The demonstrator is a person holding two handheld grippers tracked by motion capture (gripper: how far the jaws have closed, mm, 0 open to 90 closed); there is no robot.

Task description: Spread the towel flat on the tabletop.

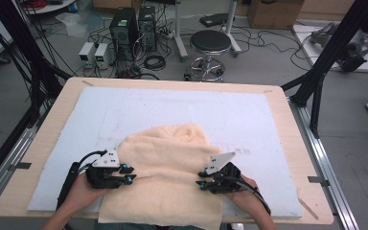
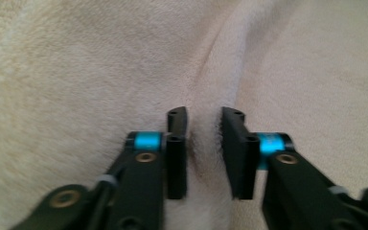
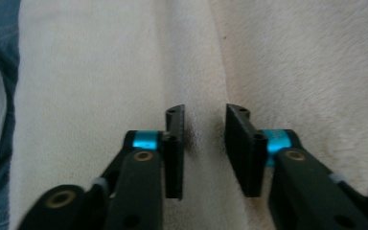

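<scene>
**A:** How many things lie on the bench (image 1: 287, 143)?

**B:** I count one cream towel (image 1: 172, 158) and one pale blue-white mat (image 1: 249, 120) under it. The towel is bunched into a rounded heap toward the far side, and its near edge hangs over the near edge of the bench, in front of the person.

**A:** Is there any container?

**B:** On the bench I see no box, bowl or basket to speak about; the towel lies directly on the mat.

**A:** And the claws, how many?

**B:** Two, one in each hand. The left claw (image 1: 129, 173) is at the left side of the towel, the right claw (image 1: 201, 183) at the right side, both near the person.

**A:** What is the state of the left one?

**B:** In the left gripper view the left claw (image 2: 204, 143) has its jaws narrow, and a raised fold of the towel (image 2: 100, 72) runs between them. The fibres reach the inner faces, but I cannot tell if the pads really press.

**A:** The right one?

**B:** It is similar. In the right gripper view the right claw (image 3: 204, 143) is narrow, with a ridge of towel (image 3: 100, 86) in the gap. Whether it grips firmly, I cannot tell. At the left border there is blue cloth (image 3: 0, 28), beyond the towel's edge.
</scene>
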